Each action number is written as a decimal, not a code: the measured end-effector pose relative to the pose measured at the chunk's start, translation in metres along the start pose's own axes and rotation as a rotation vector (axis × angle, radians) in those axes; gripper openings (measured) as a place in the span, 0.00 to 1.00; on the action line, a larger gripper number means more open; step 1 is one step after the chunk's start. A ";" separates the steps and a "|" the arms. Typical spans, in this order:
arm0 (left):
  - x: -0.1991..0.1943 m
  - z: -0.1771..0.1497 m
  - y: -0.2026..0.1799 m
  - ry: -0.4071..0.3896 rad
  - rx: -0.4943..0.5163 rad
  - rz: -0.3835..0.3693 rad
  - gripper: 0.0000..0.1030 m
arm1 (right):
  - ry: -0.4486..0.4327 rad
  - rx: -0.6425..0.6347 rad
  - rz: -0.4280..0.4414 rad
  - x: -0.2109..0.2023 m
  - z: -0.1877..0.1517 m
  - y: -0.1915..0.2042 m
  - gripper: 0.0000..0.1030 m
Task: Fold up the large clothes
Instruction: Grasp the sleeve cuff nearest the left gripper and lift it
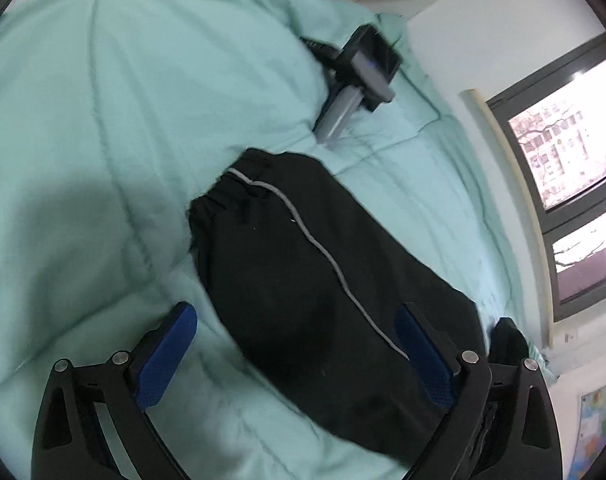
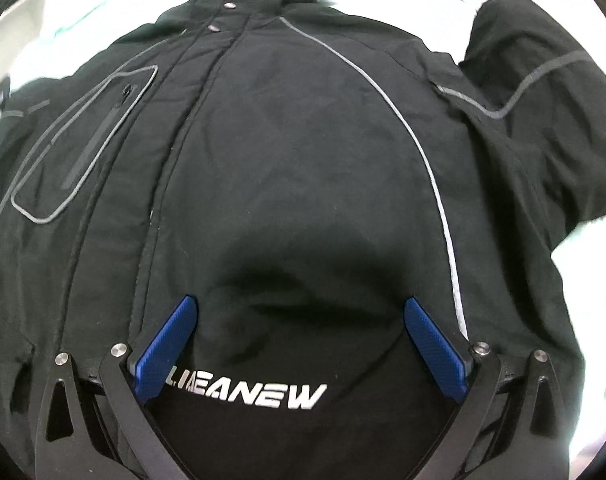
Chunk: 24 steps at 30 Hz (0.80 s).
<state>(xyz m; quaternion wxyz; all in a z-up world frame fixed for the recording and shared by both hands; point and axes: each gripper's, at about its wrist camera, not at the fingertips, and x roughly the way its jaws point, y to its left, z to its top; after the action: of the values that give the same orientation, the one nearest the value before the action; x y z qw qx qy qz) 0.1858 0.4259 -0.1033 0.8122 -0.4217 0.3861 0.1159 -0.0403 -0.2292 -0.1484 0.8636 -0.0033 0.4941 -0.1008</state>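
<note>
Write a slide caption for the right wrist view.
Open right gripper poised over the front of a black jacket spread flat, its sleeve out to the side.

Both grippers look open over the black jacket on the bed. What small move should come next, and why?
Probably lower the left gripper onto the sleeve and close: its open fingers already straddle it, and it lies stretched out on the green quilt. The right gripper is open over the jacket front.

Black linkage arms with round silver pivot screws on left gripper (image 1: 297, 312) and right gripper (image 2: 299, 304). Textured blue pads (image 1: 165, 360) lining inner finger faces.
</note>
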 end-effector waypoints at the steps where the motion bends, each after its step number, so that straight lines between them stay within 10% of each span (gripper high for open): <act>1: 0.007 0.004 0.003 -0.002 0.002 0.005 0.92 | -0.004 -0.013 -0.002 0.000 0.001 0.001 1.00; 3: 0.020 0.007 -0.001 -0.008 0.035 0.034 0.84 | -0.010 -0.031 -0.003 -0.003 0.000 0.001 1.00; 7: 0.038 0.011 -0.020 -0.043 0.188 0.089 0.29 | -0.130 -0.042 -0.097 -0.037 -0.006 0.003 0.98; 13: 0.012 0.013 -0.021 -0.216 0.226 0.071 0.22 | -0.358 -0.012 0.024 -0.118 -0.009 -0.001 0.99; 17: 0.014 0.014 -0.017 -0.196 0.205 0.063 0.20 | -0.273 -0.020 0.163 -0.119 -0.005 0.008 0.99; 24: -0.062 -0.036 -0.101 -0.273 0.473 -0.158 0.19 | -0.287 -0.004 0.138 -0.113 0.000 0.008 0.99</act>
<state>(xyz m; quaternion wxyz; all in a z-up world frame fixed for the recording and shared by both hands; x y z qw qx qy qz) 0.1767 0.3438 -0.0104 0.9391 -0.2296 0.2553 0.0146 -0.0950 -0.2016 -0.0529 0.9302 0.0148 0.3648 -0.0386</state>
